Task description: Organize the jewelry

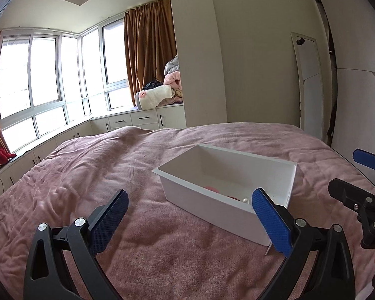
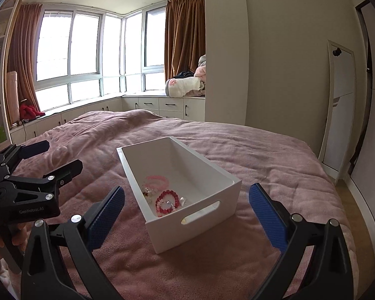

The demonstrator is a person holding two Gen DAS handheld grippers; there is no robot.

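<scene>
A white rectangular box [image 2: 207,175] with a handle slot stands on the pink bedspread [image 2: 250,145]. Inside lie a red bead bracelet [image 2: 167,201], a pink bracelet [image 2: 157,178] and clear beads [image 2: 148,191]. The box also shows in the left wrist view [image 1: 212,207], its contents mostly hidden by the near wall. My right gripper [image 2: 187,212] is open and empty, just in front of the box. My left gripper [image 1: 190,215] is open and empty, left of the box; it also shows in the right wrist view [image 2: 50,157]. A thin pin [image 1: 268,251] lies by the box corner.
The bedspread [image 1: 87,175] covers a wide bed. White cabinets [image 2: 150,105] run under the windows behind it, with folded bedding [image 2: 187,85] on top. A wall pillar [image 2: 225,50] and a leaning white panel [image 2: 340,105] stand at the right.
</scene>
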